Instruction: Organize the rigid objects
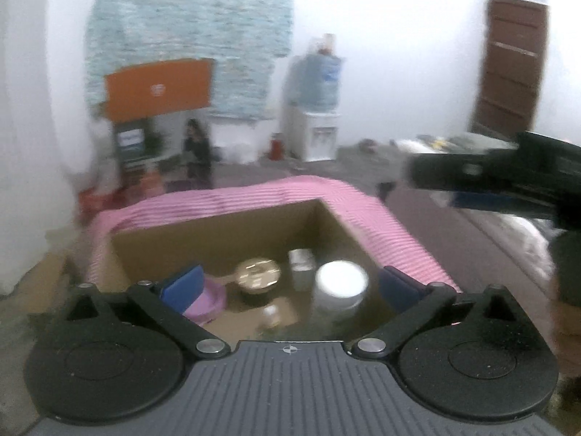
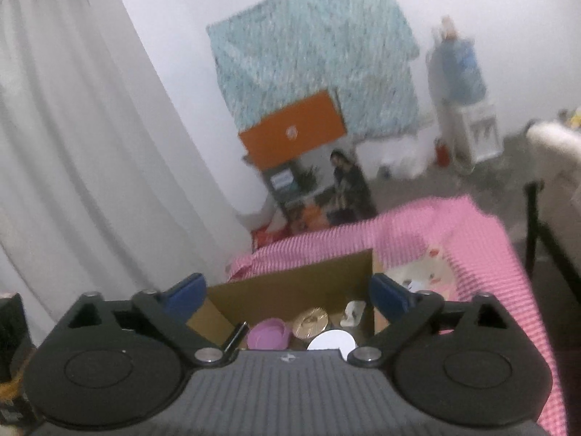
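A cardboard box (image 1: 218,229) wrapped in pink striped paper stands open below both grippers. Inside it lie a purple bowl (image 1: 210,299), a gold round tin (image 1: 258,272), a white-lidded jar (image 1: 341,283) and a small pale box (image 1: 301,265). My left gripper (image 1: 290,283) is open and empty above the box. My right gripper (image 2: 287,290) is open and empty over the box (image 2: 290,283); the purple bowl (image 2: 268,332), gold tin (image 2: 310,321) and white lid (image 2: 332,341) show between its fingers. The right gripper also shows in the left wrist view (image 1: 490,174).
An orange board (image 1: 158,89), a poster (image 2: 319,189) and a water dispenser (image 1: 319,109) stand by the far wall. A white curtain (image 2: 72,145) hangs at left. A brown door (image 1: 512,69) is at the far right. A black chair leg (image 2: 532,225) is right of the box.
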Demonstrator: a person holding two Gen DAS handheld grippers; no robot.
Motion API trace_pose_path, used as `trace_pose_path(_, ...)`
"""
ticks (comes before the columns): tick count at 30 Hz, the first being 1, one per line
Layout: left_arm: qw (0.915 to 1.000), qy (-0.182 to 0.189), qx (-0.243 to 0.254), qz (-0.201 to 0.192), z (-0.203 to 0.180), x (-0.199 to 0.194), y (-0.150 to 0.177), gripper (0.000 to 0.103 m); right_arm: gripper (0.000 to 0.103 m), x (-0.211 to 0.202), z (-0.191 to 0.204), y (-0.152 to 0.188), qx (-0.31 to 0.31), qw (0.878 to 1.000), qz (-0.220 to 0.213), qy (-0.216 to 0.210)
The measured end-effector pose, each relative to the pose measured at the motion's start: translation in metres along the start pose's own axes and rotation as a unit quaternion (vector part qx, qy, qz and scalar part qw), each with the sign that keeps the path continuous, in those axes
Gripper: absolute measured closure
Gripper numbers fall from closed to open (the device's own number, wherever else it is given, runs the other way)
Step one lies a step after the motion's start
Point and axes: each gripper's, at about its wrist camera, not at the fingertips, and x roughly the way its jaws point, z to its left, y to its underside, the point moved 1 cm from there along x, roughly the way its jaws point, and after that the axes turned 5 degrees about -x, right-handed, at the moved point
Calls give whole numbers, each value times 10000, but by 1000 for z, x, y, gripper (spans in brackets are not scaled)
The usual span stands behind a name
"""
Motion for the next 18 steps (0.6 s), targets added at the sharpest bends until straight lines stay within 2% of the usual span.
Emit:
trace_pose_path(3, 9990, -395, -185, 125, 12, -5, 7, 0, 0, -13, 16, 8, -177, 9994, -58, 286)
trace_pose_path(7, 9944, -954, -350, 284, 26, -4, 24, 0, 0, -13, 33, 27, -465, 9954, 142, 831)
trace_pose_path(12, 9904, -1257, -206, 537, 34, 5, 33, 0, 0, 11, 44, 60, -605, 9879, 844, 1154)
trace_pose_path(18, 9849, -1336, -880, 667, 54, 6, 41, 0, 0, 37, 59, 82, -829, 9783, 1289, 1393)
